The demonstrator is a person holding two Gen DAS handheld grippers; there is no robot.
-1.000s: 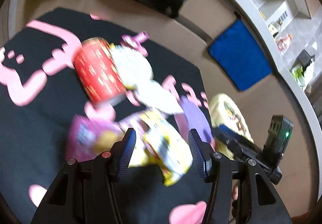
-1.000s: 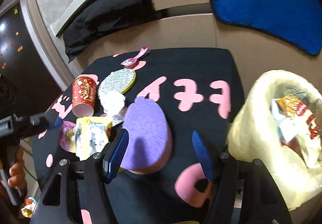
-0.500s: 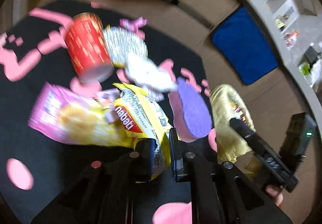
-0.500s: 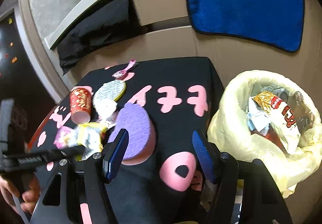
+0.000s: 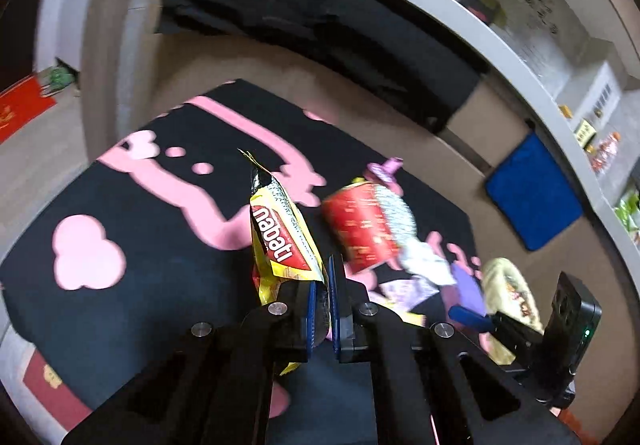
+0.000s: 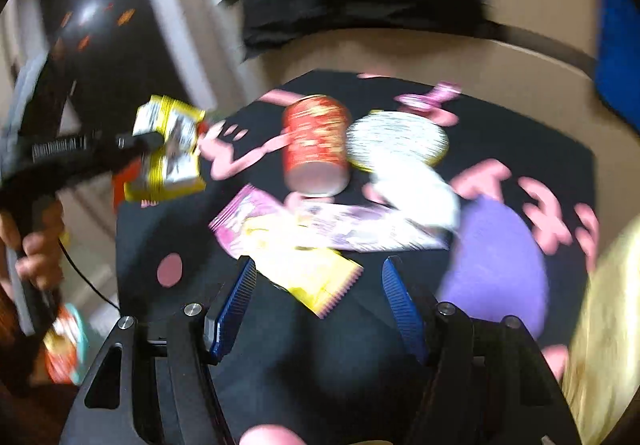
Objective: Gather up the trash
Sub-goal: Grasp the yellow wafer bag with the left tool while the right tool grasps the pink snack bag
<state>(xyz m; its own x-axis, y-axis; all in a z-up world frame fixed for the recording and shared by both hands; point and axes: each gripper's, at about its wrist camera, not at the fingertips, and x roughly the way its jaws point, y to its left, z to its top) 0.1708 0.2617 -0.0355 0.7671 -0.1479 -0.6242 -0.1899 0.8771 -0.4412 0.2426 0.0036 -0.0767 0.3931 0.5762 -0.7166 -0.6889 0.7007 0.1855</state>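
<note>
Left gripper (image 5: pixel 325 277), lower centre of the left view, is clenched on the yellow wrapper (image 5: pixel 282 233); a second ago its jaws stood apart over the litter, and the wrapper now hangs clear of the black cloth (image 5: pixel 120 325), as the right view confirms at upper left (image 6: pixel 168 149). Right gripper (image 6: pixel 316 301), bottom centre, hovers released above the pink packet (image 6: pixel 280 241). The red can (image 6: pixel 316 141), foil lid (image 6: pixel 396 137) and purple sponge (image 6: pixel 496 265) lie on the cloth; the trash bag (image 5: pixel 508 293) sits at lower right. Judged: one pick done, carry to the bag remains.
</note>
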